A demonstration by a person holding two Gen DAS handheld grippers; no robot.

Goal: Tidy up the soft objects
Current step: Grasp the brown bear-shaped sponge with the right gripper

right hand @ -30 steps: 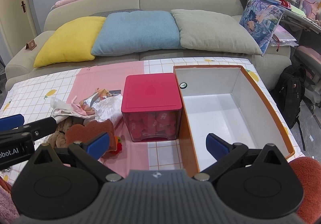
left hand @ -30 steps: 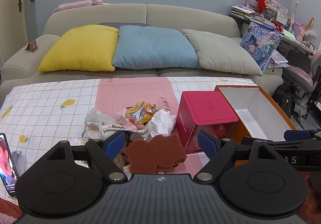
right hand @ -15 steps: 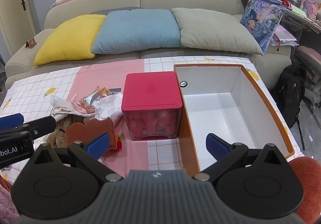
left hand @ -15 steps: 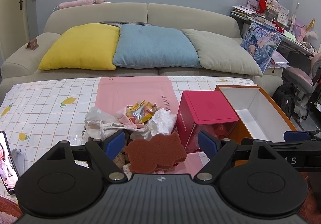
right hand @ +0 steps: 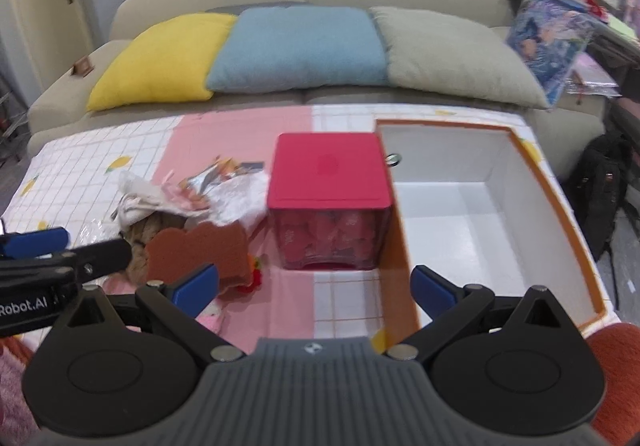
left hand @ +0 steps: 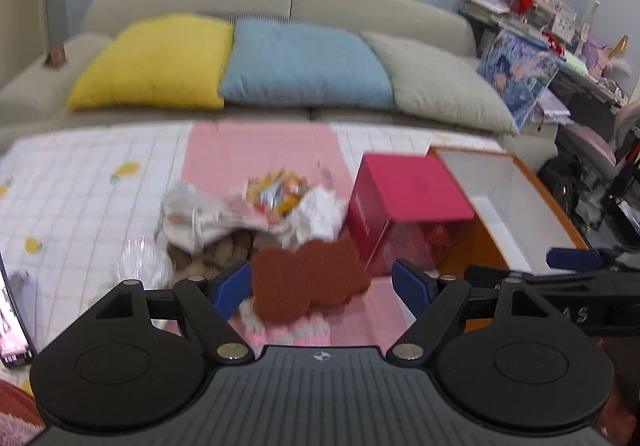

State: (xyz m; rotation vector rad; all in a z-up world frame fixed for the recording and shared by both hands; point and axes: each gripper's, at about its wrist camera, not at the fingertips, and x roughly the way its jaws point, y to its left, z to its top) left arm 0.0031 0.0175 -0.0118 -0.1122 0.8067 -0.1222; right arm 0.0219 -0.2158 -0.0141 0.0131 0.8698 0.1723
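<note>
A brown cloud-shaped sponge (left hand: pixel 308 278) lies on a pile of soft things on the table, with a white cloth (left hand: pixel 200 218), a brown plush (left hand: pixel 216 250) and foil snack wrappers (left hand: pixel 276 190) behind it. My left gripper (left hand: pixel 322 280) is open, its blue fingertips on either side of the sponge without touching it. My right gripper (right hand: pixel 314 286) is open and empty, low over the table in front of the red-lidded box (right hand: pixel 328 174). The sponge also shows in the right wrist view (right hand: pixel 196 250).
An open orange box with a white inside (right hand: pixel 556 206) stands right of the red-lidded box. A phone (left hand: pixel 12 318) lies at the left table edge. A sofa with yellow, blue and grey cushions (left hand: pixel 304 66) runs behind the table. Shelves and bags crowd the right.
Both grippers have moved forward and a little lower toward the table. The sponge now sits between my left fingertips. Both views are blurred by the motion.
</note>
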